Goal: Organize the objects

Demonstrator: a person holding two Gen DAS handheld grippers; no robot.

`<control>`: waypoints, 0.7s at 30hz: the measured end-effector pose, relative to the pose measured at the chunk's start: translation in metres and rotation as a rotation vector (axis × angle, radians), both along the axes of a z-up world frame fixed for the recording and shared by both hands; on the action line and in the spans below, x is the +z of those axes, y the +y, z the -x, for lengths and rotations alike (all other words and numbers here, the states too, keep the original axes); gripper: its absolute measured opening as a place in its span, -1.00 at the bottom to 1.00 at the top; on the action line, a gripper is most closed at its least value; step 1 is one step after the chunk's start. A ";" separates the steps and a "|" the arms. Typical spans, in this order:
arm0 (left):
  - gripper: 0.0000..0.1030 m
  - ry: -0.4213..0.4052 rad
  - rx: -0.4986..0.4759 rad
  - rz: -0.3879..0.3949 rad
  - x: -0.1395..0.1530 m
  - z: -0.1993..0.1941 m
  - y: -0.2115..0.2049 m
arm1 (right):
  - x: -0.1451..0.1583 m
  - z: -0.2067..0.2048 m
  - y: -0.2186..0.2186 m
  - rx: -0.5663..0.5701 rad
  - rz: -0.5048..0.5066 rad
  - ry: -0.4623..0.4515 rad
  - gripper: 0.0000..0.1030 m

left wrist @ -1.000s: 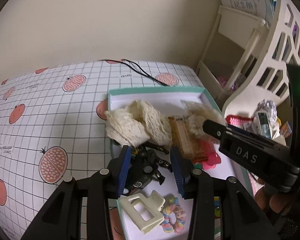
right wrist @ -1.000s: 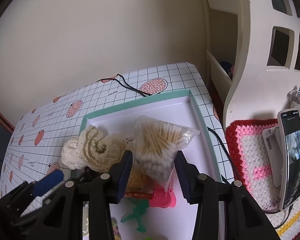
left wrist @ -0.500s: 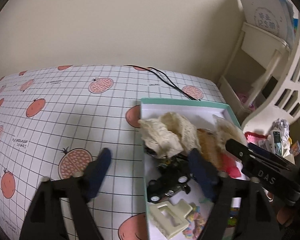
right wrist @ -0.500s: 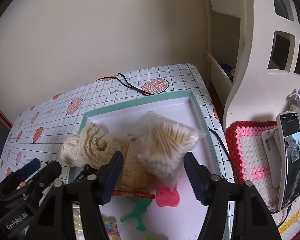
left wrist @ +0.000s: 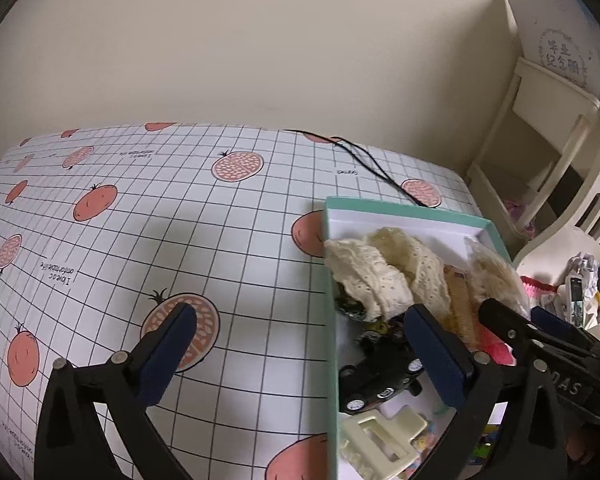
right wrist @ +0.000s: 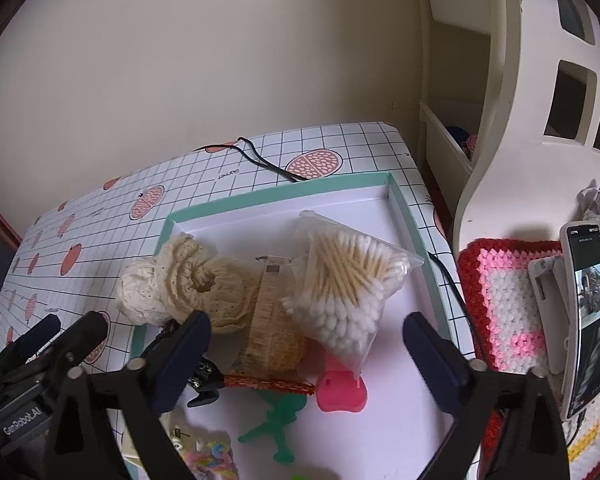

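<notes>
Your left gripper [left wrist: 300, 354] and right gripper [right wrist: 306, 350] both hang spread wide and empty over the near end of the green-rimmed box [right wrist: 276, 192]. Inside it already lie a black toy car [left wrist: 380, 380], a cream hair clip [left wrist: 380, 436], a lace scrunchie [right wrist: 184, 280] and a bag of cotton swabs [right wrist: 348, 280]. Beyond the box, the checked tablecloth [left wrist: 180, 208] holds only a black cord [right wrist: 260, 158], so little seems left to gather.
</notes>
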State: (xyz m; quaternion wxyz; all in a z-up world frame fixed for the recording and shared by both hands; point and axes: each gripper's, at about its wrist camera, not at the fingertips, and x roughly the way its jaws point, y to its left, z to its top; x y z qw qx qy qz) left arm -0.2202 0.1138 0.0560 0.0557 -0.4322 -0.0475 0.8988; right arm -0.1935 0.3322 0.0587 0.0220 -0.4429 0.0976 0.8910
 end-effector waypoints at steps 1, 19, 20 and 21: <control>1.00 -0.002 0.003 0.004 0.000 0.000 -0.001 | 0.000 0.000 0.000 0.001 -0.001 0.000 0.98; 1.00 0.058 0.037 0.020 0.016 -0.020 -0.017 | 0.010 -0.021 -0.015 -0.018 -0.034 0.000 1.00; 1.00 0.063 0.046 0.039 0.020 -0.025 -0.019 | 0.012 -0.023 -0.017 -0.015 -0.031 -0.004 1.00; 1.00 0.065 0.049 0.044 0.022 -0.027 -0.022 | 0.015 -0.026 -0.020 -0.011 -0.033 -0.010 1.00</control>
